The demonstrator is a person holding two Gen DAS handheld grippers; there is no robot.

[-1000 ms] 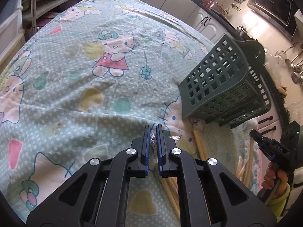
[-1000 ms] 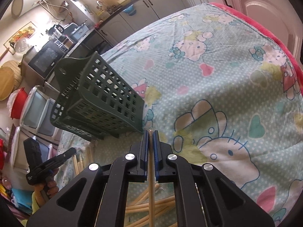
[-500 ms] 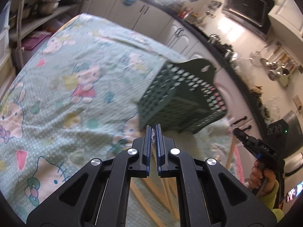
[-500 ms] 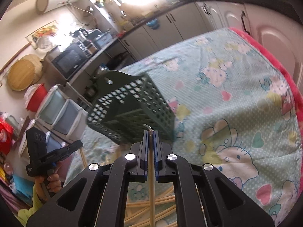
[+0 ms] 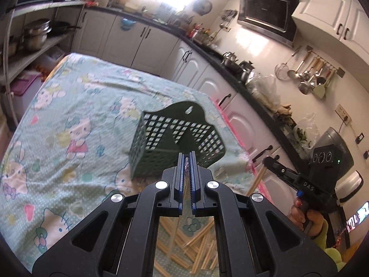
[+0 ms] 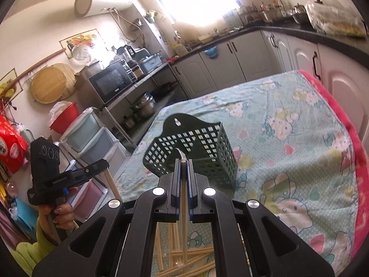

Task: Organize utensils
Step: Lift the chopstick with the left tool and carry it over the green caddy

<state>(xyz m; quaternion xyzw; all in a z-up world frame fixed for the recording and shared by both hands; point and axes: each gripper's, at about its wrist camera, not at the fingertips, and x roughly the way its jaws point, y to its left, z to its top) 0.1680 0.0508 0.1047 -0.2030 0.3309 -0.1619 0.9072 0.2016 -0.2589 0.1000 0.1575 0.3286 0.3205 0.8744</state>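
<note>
Both grippers, left (image 5: 187, 159) and right (image 6: 183, 165), each clamp 1 chopstick (image 6: 183, 207) lengthwise; the green basket (image 6: 196, 152) stands just ahead, mouth facing them.

There is 1 green basket (image 5: 175, 138) standing on 1 patterned cloth (image 5: 76, 106). 2 claws show, the left claw (image 5: 187, 159) and the right claw (image 6: 183, 165), each pinching 1 chopstick. The loose chopsticks (image 5: 196, 247) lie crossed in 1 pile, too overlapped to count exactly.
</note>
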